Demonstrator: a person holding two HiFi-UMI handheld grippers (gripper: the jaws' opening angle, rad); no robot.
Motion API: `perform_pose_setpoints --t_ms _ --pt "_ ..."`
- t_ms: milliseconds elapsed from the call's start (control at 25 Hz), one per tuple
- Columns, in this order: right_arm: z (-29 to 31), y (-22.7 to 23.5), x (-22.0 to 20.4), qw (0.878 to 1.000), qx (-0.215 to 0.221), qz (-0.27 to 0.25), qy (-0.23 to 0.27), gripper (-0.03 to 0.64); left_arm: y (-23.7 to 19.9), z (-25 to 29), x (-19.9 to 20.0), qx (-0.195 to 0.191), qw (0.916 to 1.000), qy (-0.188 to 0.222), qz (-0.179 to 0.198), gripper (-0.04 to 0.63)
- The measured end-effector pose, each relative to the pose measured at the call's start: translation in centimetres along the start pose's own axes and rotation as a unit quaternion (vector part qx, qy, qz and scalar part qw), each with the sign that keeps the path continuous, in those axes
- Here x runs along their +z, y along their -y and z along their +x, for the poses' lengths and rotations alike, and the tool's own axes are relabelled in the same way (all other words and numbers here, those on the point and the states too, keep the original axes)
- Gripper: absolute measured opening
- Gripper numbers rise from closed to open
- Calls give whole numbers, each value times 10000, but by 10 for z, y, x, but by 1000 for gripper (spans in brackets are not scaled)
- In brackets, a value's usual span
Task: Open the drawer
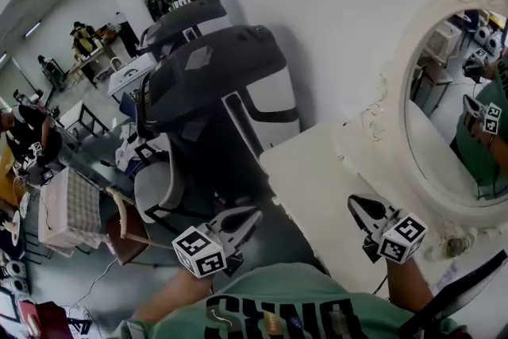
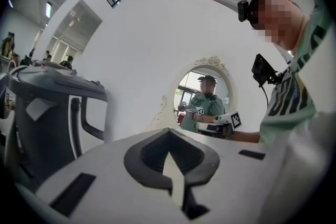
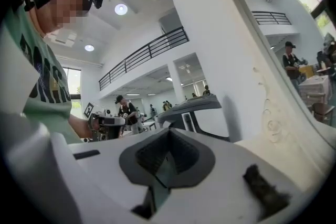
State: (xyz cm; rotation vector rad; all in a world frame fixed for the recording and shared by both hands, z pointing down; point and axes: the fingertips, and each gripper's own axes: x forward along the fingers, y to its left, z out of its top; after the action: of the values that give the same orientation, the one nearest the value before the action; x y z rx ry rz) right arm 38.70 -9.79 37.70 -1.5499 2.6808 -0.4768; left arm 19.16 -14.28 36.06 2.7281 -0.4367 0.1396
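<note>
No drawer shows in any view. In the head view my left gripper point(image 1: 251, 216) hangs in front of the person's green shirt, left of the white dressing table point(image 1: 317, 171), with its jaws together and nothing in them. My right gripper point(image 1: 356, 205) is over the table's near part, below the oval mirror point(image 1: 397, 83), also shut and empty. The left gripper view looks along the shut left gripper point(image 2: 168, 132) toward the mirror point(image 2: 227, 77) and the right gripper point(image 2: 210, 126). The right gripper view runs past the shut right gripper point(image 3: 169, 132) toward the left gripper point(image 3: 107, 123).
A big dark grey and white hooded chair point(image 1: 214, 83) stands just left of the table, against the white wall. Further left lie small tables, a wooden chair point(image 1: 119, 218) and several people. The mirror's ornate frame point(image 3: 273, 113) rises close on the right.
</note>
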Motion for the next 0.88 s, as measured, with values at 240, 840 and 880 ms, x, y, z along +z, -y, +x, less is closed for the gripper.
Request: perform_pose_setpoints --t_ms 240,840,880 --pt "61 -57 2 9957 840 -319 -235 5 -15 -85 2 767 9959 478 1 2" --pt "143 -220 -13 9841 1466 -799 -606 5 -40 -287 -42 1566 9833 926 -74 2" --pt "144 -216 -16 9829 1504 -850 -642 5 -41 -284 -45 1600 9828 924 -59 2"
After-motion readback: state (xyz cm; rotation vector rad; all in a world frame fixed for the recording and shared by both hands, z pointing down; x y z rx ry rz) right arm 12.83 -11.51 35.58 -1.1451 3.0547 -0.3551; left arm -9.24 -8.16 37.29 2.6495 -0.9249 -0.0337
